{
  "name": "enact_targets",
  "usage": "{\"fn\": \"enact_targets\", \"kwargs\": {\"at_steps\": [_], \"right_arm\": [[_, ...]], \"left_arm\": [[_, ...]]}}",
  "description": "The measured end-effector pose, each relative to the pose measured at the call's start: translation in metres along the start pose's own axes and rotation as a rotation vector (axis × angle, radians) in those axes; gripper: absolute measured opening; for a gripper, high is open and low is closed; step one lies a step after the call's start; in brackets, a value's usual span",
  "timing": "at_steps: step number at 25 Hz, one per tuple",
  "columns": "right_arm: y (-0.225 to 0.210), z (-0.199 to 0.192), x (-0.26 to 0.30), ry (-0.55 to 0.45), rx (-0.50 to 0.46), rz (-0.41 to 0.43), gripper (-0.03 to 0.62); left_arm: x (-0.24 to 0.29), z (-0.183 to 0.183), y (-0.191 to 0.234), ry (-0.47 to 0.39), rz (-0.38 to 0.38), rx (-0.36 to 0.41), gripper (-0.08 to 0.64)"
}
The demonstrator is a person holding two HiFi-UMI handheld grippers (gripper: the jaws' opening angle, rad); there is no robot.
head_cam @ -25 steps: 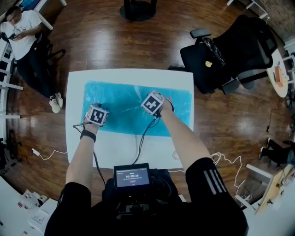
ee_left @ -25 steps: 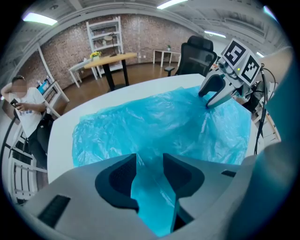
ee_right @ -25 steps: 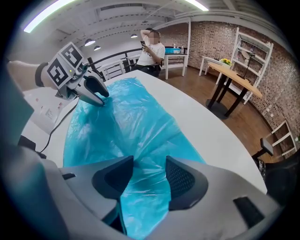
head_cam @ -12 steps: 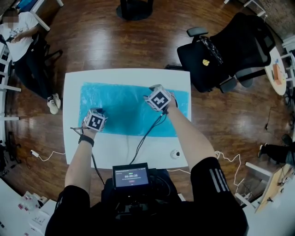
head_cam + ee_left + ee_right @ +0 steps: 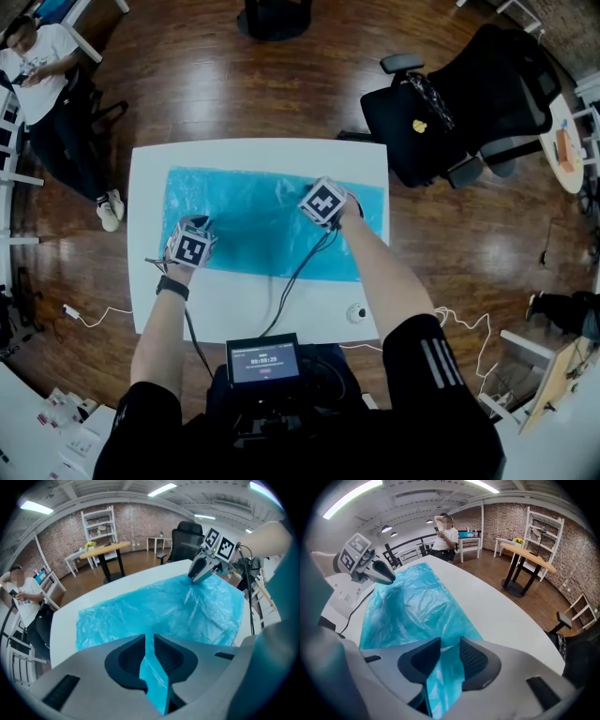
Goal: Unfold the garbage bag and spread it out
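Jaws just closed in, left gripper [image 5: 150,641] pinching garbage bag [image 5: 253,225] edge, right gripper [image 5: 445,651] pinching a fold

The garbage bag [image 5: 253,225] is turquoise, the table [image 5: 234,305] white, the cubes [image 5: 190,247] black-and-white square-patterned, the floor [image 5: 234,84] apparently reddish-brown wood.

The small screen [image 5: 264,361] shows a timer, apparently 00:00:29.

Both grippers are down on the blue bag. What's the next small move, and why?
Probably lift both grippers slightly and ease them apart. The jaws of the left gripper and right gripper have just been closing, and each pinches a fold of the garbage bag. The bag lies wrinkled on the table, so gentle tension should open the film rather than drag it.
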State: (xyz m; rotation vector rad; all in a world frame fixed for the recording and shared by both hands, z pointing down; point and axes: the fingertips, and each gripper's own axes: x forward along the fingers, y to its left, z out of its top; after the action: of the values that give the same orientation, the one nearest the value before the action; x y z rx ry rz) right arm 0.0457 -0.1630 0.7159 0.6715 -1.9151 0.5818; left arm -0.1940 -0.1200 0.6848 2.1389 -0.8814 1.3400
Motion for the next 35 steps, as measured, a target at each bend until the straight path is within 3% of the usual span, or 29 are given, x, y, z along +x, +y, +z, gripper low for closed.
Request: {"fn": "enact_targets", "kwargs": {"at_steps": [8, 15, 21, 25, 29, 35], "right_arm": [[0.007, 0.003, -0.006, -0.034, -0.050, -0.030, 0.055], [0.014, 0.013, -0.026, -0.116, -0.056, -0.064, 0.021], [0.030, 0.020, -0.049, -0.176, -0.172, -0.157, 0.020], [0.045, 0.024, -0.066, -0.201, -0.266, -0.196, 0.020], [0.056, 0.028, -0.082, -0.237, -0.306, -0.222, 0.020], [0.074, 0.030, -0.103, -0.275, -0.365, -0.254, 0.020]], "left_arm": [[-0.037, 0.085, 0.011, -0.182, 0.075, 0.044, 0.066], [-0.041, 0.139, 0.004, -0.247, 0.075, 0.116, 0.067], [-0.037, 0.182, 0.012, -0.308, 0.031, 0.159, 0.067], [-0.027, 0.192, 0.013, -0.217, -0.039, 0.168, 0.067], [-0.023, 0.192, 0.009, -0.068, -0.065, 0.199, 0.067], [0.010, 0.172, -0.021, 0.152, -0.200, 0.244, 0.067]]}}
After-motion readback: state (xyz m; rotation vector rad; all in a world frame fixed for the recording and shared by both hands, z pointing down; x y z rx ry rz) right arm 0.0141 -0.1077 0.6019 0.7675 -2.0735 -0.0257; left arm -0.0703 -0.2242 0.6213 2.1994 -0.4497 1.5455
